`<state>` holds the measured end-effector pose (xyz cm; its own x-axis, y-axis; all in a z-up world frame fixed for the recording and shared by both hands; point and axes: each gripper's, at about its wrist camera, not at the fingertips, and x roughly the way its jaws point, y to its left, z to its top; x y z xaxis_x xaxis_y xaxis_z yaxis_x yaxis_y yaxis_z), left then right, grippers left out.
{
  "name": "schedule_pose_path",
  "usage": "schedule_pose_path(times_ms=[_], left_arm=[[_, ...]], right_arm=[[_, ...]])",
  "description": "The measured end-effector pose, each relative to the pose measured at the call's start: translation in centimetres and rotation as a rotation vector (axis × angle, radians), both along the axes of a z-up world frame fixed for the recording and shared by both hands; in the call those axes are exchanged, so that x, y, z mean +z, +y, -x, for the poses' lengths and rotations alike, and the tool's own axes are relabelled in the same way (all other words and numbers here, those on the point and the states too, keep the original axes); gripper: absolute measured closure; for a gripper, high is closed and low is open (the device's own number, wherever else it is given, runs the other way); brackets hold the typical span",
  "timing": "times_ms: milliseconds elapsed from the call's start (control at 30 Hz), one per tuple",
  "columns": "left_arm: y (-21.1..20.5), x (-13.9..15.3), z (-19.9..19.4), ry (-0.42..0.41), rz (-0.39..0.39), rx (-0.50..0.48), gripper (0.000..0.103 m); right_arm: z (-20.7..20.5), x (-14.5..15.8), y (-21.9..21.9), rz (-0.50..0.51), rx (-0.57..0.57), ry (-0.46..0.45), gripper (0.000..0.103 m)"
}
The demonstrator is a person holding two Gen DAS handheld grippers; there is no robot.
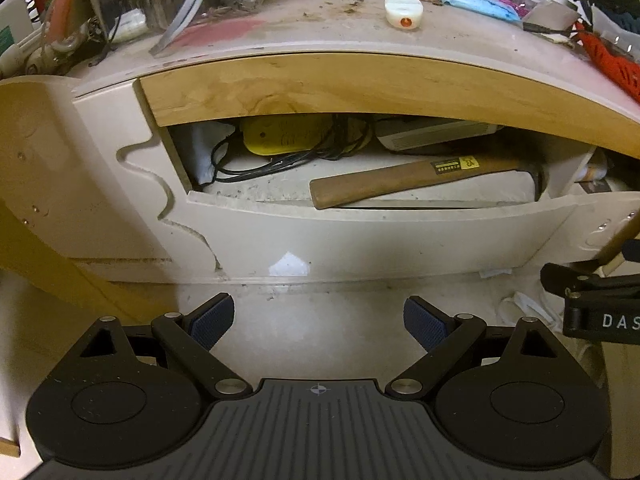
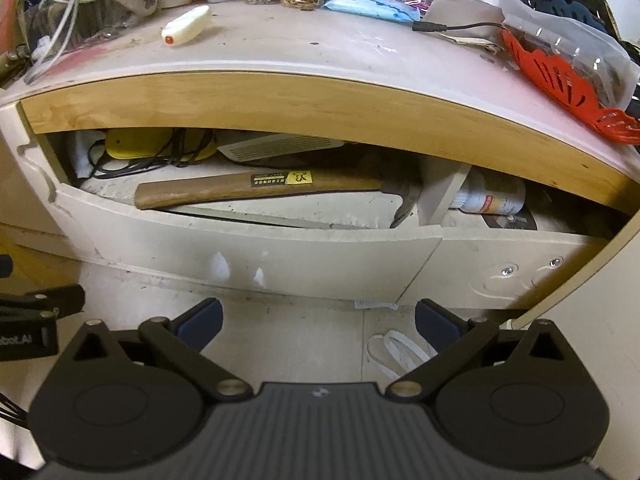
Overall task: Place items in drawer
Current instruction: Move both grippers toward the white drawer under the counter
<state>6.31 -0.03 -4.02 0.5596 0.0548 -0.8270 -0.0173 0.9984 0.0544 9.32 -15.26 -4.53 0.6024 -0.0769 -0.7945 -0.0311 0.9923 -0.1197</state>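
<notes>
Both the left gripper and the right gripper hang released and empty before the drawer. Inside, a wooden-handled hammer lies along the front edge; a yellow device sits at the back left corner.

home utility corner, cluttered desk, hammer

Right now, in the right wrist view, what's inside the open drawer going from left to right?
Yellow device with black cord → hammer, handle left and head right → wooden divider → white labelled bottle lying in the right compartment.
</notes>
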Motion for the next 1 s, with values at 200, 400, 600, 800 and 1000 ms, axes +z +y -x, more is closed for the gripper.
schedule_pose_path(times_ms=[200, 400, 600, 800, 1000], left_arm=[[0.4, -0.8, -1.1, 0.000, 0.001, 0.023, 0.009], [0.5, -1.7, -2.2, -0.003, 0.006, 0.017, 0.009], [1.1, -2.7, -3.4, -0.008, 0.015, 0.041, 0.009], [1.6, -3.6, -4.6, -0.004, 0.020, 0.057, 0.009], [1.7, -4.3, -5.4, -0.008, 0.017, 0.055, 0.009]], right_arm=[[-1.5, -0.9, -0.5, 0.003, -0.026, -0.004, 0.000], [-2.5, -1.8, -0.7, 0.007, -0.026, 0.001, 0.000], [-3.1, -2.6, -0.3, 0.028, -0.003, 0.003, 0.000], [-4.0, -3.3, -0.3, 0.042, -0.001, 0.005, 0.001], [-5.0, -4.3, -0.6, 0.060, -0.011, 0.013, 0.001]])
